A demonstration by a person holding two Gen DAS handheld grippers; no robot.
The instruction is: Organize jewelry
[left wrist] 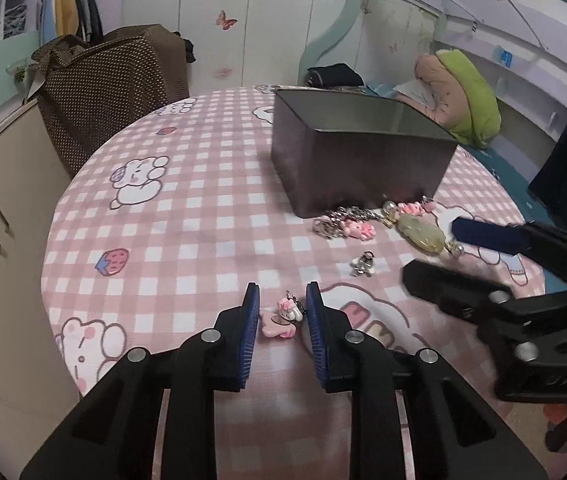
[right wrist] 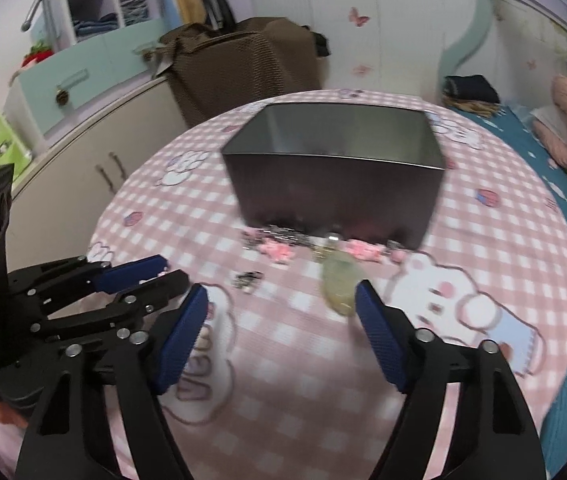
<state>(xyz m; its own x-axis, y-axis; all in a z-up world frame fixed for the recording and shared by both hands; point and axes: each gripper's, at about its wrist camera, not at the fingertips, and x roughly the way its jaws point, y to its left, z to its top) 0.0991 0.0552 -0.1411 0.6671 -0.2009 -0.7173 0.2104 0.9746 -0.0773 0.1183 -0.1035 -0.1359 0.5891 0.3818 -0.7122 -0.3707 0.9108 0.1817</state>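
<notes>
The left gripper is pinching a pink charm on the checked tablecloth. The right gripper is hovering with jaws spread wide, a pale green pendant lying just ahead. Beyond, loose trinkets are lying against an open dark metal box, whose visible interior is showing nothing.

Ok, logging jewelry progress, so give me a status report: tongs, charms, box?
Left tongs closed on the pink cat charm. Right tongs open beside the pale green jade pendant. Dark metal box looks empty; nothing blocking.
</notes>
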